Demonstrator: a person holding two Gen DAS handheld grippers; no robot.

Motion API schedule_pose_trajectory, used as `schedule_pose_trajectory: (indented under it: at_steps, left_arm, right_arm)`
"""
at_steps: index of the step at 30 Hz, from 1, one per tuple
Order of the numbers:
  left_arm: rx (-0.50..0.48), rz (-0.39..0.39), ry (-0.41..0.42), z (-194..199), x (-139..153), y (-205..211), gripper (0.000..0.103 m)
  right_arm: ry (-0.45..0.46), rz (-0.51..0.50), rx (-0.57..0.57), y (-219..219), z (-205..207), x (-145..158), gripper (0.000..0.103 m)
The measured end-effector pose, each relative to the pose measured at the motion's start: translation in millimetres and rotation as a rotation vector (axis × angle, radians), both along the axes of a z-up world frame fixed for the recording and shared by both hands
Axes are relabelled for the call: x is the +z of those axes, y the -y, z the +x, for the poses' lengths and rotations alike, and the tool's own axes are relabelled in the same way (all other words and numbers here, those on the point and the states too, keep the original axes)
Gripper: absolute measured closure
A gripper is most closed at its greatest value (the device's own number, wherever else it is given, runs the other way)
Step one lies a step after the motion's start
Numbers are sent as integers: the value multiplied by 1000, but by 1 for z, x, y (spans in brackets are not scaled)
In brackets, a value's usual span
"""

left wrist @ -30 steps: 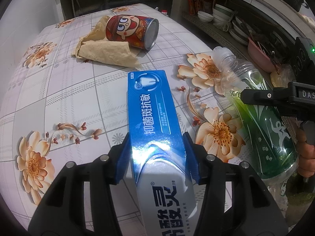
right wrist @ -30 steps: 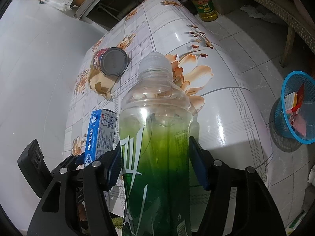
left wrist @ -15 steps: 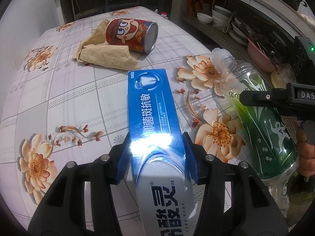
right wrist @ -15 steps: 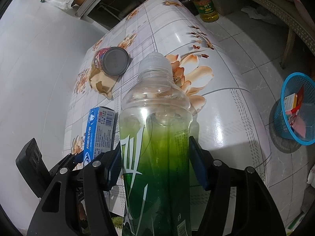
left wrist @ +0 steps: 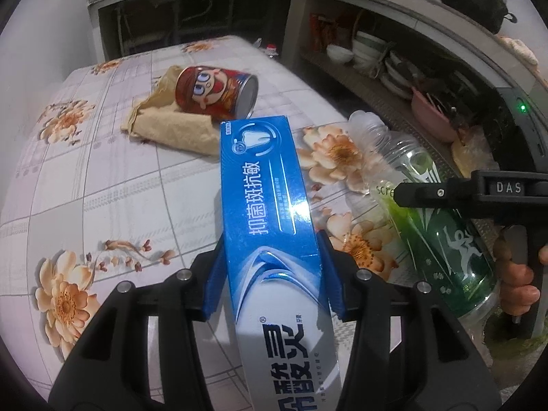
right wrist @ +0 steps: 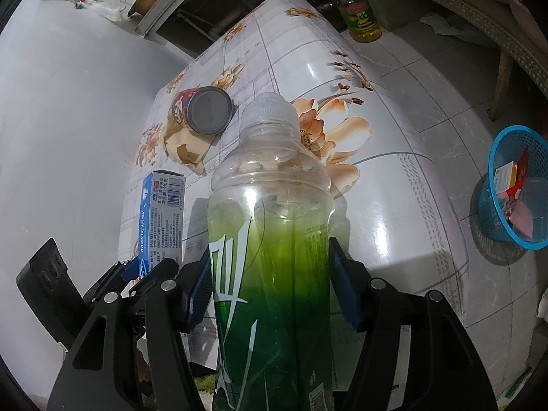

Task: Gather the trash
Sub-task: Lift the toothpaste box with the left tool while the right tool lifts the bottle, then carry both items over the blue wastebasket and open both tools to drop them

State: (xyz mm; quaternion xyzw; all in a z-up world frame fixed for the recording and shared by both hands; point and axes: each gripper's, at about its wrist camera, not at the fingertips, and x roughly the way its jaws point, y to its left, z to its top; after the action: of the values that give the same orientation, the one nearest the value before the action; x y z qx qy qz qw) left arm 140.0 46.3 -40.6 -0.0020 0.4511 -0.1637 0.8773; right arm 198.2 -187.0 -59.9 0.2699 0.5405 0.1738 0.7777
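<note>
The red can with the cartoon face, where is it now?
The red can lies on its side at the far end of the flowered table, resting on crumpled brown paper, beyond the blue toothpaste box.

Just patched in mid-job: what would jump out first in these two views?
The blue rectangular toothpaste box, clamped in the left hand-held gripper, and the clear green-labelled plastic bottle, clamped in the right hand-held gripper. Behind, on the floral tablecloth, a red cartoon can lies on crumpled brown paper.

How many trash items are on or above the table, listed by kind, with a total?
Toothpaste box: 1
Plastic bottle: 1
Red can: 1
Brown paper: 1
Total: 4
</note>
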Motion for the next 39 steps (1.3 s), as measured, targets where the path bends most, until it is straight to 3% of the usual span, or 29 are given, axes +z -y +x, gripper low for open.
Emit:
schedule_pose_trajectory:
  at_steps: [9,19,26,32,39]
  left_arm:
    - [-40,-30,26,2,16,19,57]
    - [-164,-41,73,10,40,79,57]
    - [-286,-86,56,27,53,138,57]
    - [-416,-139,-53,59,51,213,57]
    - [-514,-88,-324,97,-9,317,56]
  right_arm:
    - [32,76,-51,26,-13,9,43]
    - [77,136,-147,78,-36,21,43]
    - [110,93,-374,164,-83,23,43]
    - [22,29,-625,249,-139,-13,43]
    - [-106,100,-746,287,-162,-79,43]
